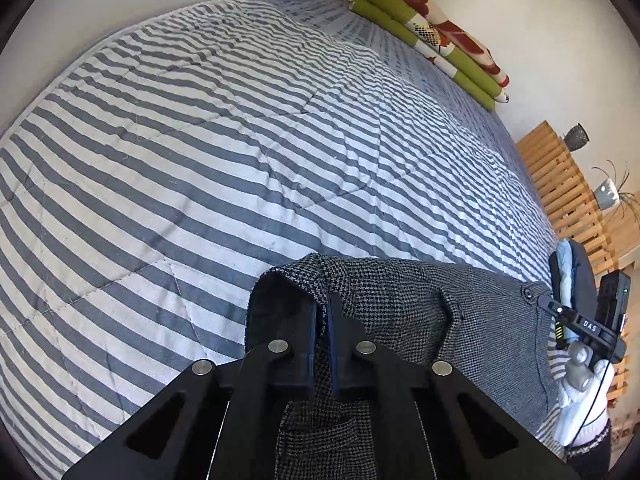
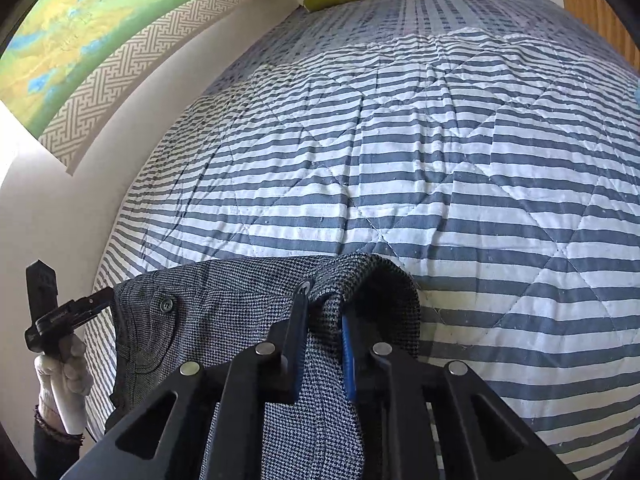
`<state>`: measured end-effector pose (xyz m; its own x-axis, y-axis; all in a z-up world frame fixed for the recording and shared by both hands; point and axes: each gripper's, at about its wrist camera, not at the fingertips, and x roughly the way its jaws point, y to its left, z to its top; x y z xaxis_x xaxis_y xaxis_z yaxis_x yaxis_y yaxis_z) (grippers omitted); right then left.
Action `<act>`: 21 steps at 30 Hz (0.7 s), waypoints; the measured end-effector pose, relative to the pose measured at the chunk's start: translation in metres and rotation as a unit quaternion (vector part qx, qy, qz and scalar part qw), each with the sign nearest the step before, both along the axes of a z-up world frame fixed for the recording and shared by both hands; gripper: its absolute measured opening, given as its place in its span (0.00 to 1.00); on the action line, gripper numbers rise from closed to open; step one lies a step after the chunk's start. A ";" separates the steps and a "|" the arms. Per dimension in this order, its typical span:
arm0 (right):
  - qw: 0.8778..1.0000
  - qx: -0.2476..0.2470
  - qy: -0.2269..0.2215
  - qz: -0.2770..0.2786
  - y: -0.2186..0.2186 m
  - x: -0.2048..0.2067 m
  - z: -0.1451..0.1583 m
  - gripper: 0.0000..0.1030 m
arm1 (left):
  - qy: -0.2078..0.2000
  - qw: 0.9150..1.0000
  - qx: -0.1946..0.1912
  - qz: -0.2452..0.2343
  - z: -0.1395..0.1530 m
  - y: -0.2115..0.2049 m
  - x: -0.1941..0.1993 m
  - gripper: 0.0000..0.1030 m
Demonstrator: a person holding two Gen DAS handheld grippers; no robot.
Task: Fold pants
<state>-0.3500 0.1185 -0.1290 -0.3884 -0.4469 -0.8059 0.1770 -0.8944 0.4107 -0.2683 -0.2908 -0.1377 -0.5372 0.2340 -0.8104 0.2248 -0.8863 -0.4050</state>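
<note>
Grey houndstooth pants [image 1: 420, 312] hang stretched between both grippers above a blue-and-white striped quilt [image 1: 224, 152]. My left gripper [image 1: 323, 304] is shut on one end of the waistband, the cloth bunched between its fingers. My right gripper [image 2: 325, 308] is shut on the other end of the pants [image 2: 224, 320]. A dark button [image 2: 166, 304] shows on the waistband. In the left wrist view the other gripper [image 1: 588, 320] appears at the far right in a white-gloved hand [image 1: 584, 384]. In the right wrist view the left-hand gripper [image 2: 56, 320] sits at the far left.
The striped quilt [image 2: 420, 168] covers the whole bed. Folded green and red blankets [image 1: 432, 36] lie stacked at the head of the bed by the wall. A slatted wooden bench [image 1: 560, 184] with potted plants [image 1: 608, 192] stands beside the bed. A patterned wall hanging [image 2: 80, 40] is on the left.
</note>
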 end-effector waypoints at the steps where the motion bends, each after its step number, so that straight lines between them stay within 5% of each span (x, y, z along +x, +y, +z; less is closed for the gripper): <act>1: 1.000 0.002 0.005 0.001 -0.001 0.001 0.002 0.12 | 0.007 1.000 -0.003 0.002 0.004 -0.001 0.002 0.03; 5: 0.999 0.013 0.038 0.012 -0.005 0.008 0.018 0.08 | 0.046 0.998 0.044 0.027 0.027 -0.023 0.010 0.02; 11: 0.996 -0.012 0.084 0.001 -0.002 -0.009 0.042 0.07 | 0.060 0.997 0.008 0.039 0.034 -0.027 -0.008 0.03; 17: 0.996 0.065 0.054 0.012 -0.027 -0.041 -0.002 0.09 | -0.007 0.999 -0.017 0.049 -0.010 -0.021 -0.033 0.07; 21: 0.993 0.116 0.036 -0.006 -0.015 -0.037 -0.007 0.19 | 0.012 0.999 -0.034 0.026 0.012 -0.023 -0.005 0.17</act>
